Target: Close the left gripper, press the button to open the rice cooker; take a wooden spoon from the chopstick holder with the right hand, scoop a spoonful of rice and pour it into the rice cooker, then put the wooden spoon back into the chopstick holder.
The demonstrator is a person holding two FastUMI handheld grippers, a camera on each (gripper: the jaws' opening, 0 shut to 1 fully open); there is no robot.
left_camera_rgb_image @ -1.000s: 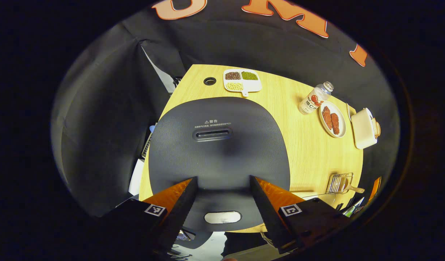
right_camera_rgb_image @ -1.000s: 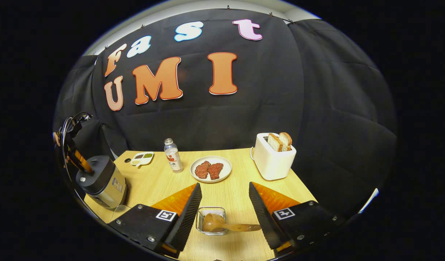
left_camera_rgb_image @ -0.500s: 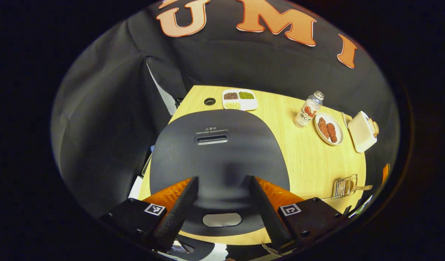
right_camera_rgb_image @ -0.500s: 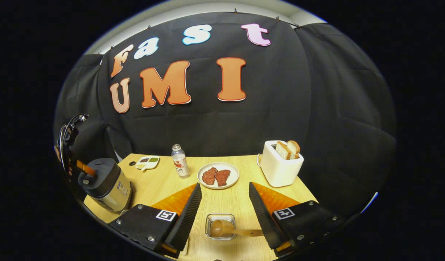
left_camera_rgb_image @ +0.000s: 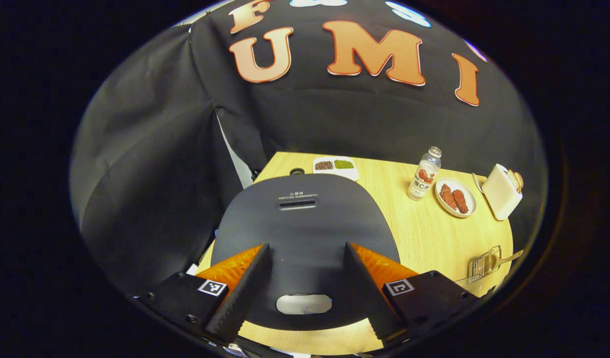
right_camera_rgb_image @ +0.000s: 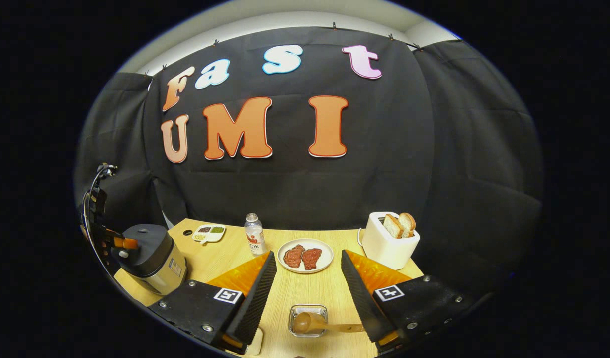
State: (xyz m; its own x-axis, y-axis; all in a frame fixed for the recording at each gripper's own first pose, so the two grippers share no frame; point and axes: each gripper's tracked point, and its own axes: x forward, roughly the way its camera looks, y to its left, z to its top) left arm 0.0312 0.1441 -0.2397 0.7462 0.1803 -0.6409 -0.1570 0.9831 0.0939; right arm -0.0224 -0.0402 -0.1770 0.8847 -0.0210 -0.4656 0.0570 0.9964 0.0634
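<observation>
The rice cooker [left_camera_rgb_image: 305, 223] stands shut under my left gripper [left_camera_rgb_image: 305, 246], its dark ribbed lid facing me. Its silver oval button [left_camera_rgb_image: 304, 304] lies between my two open fingers, and the tips hover over the lid. In the right gripper view the cooker [right_camera_rgb_image: 153, 253] is at the far left, with the left gripper [right_camera_rgb_image: 113, 242] over its front. My right gripper [right_camera_rgb_image: 307, 254] is open and holds nothing. The wire chopstick holder [right_camera_rgb_image: 308, 318] sits on the table below it, and the wooden spoon [right_camera_rgb_image: 305, 323] lies in the holder with its handle pointing right.
On the wooden table [right_camera_rgb_image: 220, 253] stand a white toaster [right_camera_rgb_image: 388, 244] with bread, a plate of meat [right_camera_rgb_image: 305, 256], a small bottle [right_camera_rgb_image: 255, 233] and a divided dish of beans [right_camera_rgb_image: 209, 232]. The holder [left_camera_rgb_image: 482, 263] sits near the table's right edge.
Both views have tilted up and show more of the wall. The left gripper has drawn back over the lid, with the button still between its fingers. Both grippers have stayed open.
</observation>
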